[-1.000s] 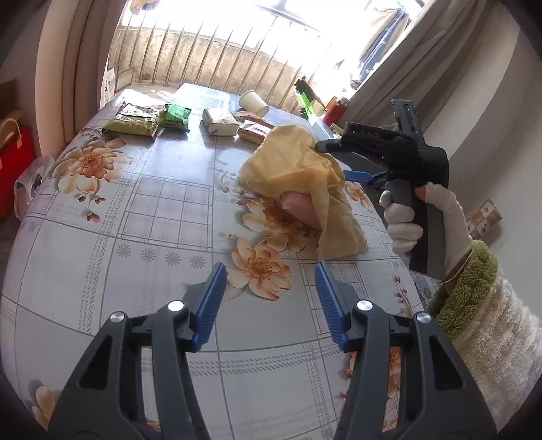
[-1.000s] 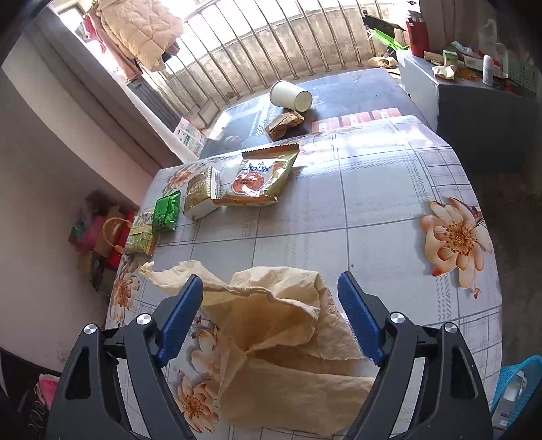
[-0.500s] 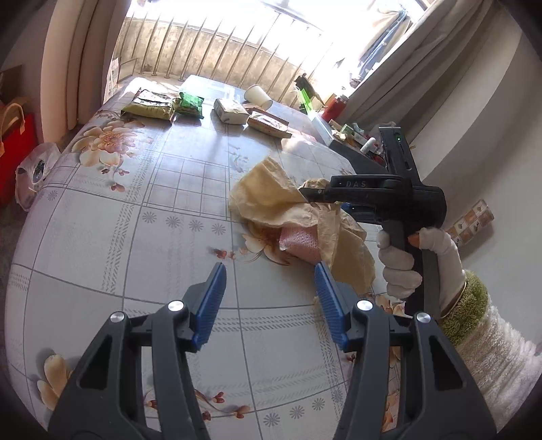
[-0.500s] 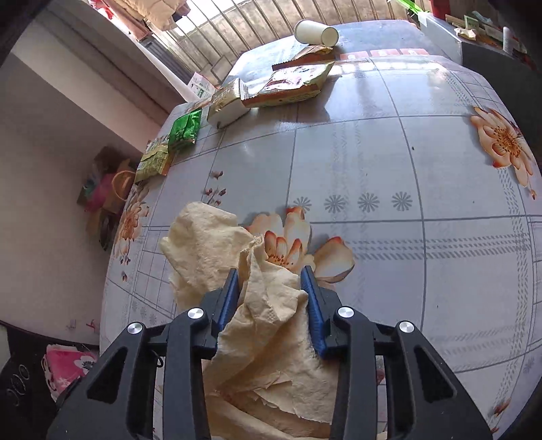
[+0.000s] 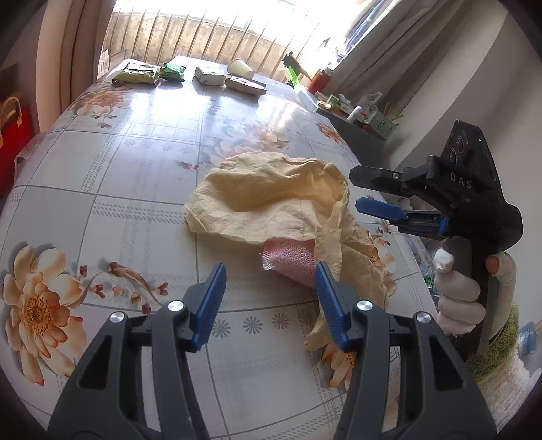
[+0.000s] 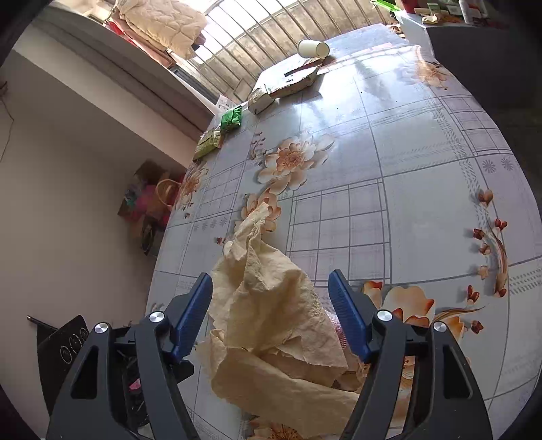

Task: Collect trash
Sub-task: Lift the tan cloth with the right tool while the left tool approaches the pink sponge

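Bright daylight pours in through a barred window [image 5: 216, 37] at the far end, glaring off the worktop's glossy floral tablecloth [image 5: 142, 176]. Pale curtains [image 5: 382, 67] hang on the right above a dark side cabinet [image 5: 359, 135] cluttered with small stuff, walls are plain white [image 6: 67, 135], and some bags [image 6: 152, 199] sit on the floor by the left wall.

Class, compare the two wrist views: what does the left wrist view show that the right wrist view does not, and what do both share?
Only the left wrist view: the gloved hand holding the right gripper, whose jaws are opening, and most of the pink mesh piece.
Only the right wrist view: the quilt hanging outside.
Both: crumpled yellow paper, paper cup, flowered table.
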The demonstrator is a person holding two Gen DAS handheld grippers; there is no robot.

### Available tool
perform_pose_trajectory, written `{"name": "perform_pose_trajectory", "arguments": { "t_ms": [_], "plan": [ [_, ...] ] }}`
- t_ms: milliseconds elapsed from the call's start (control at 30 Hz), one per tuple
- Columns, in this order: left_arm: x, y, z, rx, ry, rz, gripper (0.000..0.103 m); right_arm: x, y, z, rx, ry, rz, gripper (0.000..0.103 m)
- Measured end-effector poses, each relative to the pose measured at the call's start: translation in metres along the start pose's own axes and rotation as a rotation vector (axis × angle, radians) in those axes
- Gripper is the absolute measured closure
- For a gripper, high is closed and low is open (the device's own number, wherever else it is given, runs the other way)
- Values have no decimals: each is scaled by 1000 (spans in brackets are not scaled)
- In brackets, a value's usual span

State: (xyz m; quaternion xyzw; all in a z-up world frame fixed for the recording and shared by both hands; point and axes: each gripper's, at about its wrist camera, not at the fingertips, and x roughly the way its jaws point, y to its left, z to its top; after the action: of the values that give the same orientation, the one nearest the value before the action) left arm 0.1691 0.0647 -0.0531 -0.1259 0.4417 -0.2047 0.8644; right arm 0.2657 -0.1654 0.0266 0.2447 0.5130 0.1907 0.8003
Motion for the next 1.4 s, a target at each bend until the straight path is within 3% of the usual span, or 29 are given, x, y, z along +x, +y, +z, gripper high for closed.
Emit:
{"name": "perform_pose_trajectory", "arguments": {
  "t_ms": [100, 167, 267, 333, 433, 767, 867, 900, 933, 1000, 1133, 1233, 1267, 1333, 1400],
  "plan": [
    [5, -5, -1, 16, 1, 47, 52, 6, 6, -11, -65, 36, -87, 33],
    [4, -6, -1, 14, -1, 46, 52, 8, 13, -17, -113, 39, -128, 40],
    [4, -9, -1, 17, -10, 52, 52, 11, 18, -22, -150, 50, -164, 63],
    [5, -10, 0, 16, -13, 54, 52, 11, 19, -24, -150, 52, -167, 90],
    [7, -10, 1, 11, -16, 59, 52, 0, 20, -24, -155, 11, -159, 97],
    [6, -8, 3, 13, -28, 45, 52, -57, 27, -23, -182, -137, -65, 98],
    [10, -5, 5, -2, -23, 66, 52, -58, 39, -18, -250, -126, -42, 96],
    [10, -4, 6, -10, -22, 72, 52, -54, 42, -17, -271, -114, -59, 88],
    [10, -2, 7, -19, -25, 76, 52, -48, 45, -17, -293, -96, -73, 62],
    [8, 2, 9, -35, -38, 87, 52, -31, 48, -19, -335, -67, -93, 36],
    [9, 10, 12, -50, -36, 113, 52, 14, 46, -24, -399, 35, -167, 36],
    [16, 16, 13, -54, -11, 131, 52, 32, 48, -34, -462, 59, -226, 38],
    [18, 17, 13, -53, -6, 133, 52, 32, 49, -37, -478, 53, -226, 41],
    [19, 19, 12, -49, -4, 131, 52, 29, 52, -39, -484, 41, -207, 57],
    [20, 19, 13, -46, 0, 132, 52, 24, 54, -39, -495, 13, -239, 67]
  ]
}}
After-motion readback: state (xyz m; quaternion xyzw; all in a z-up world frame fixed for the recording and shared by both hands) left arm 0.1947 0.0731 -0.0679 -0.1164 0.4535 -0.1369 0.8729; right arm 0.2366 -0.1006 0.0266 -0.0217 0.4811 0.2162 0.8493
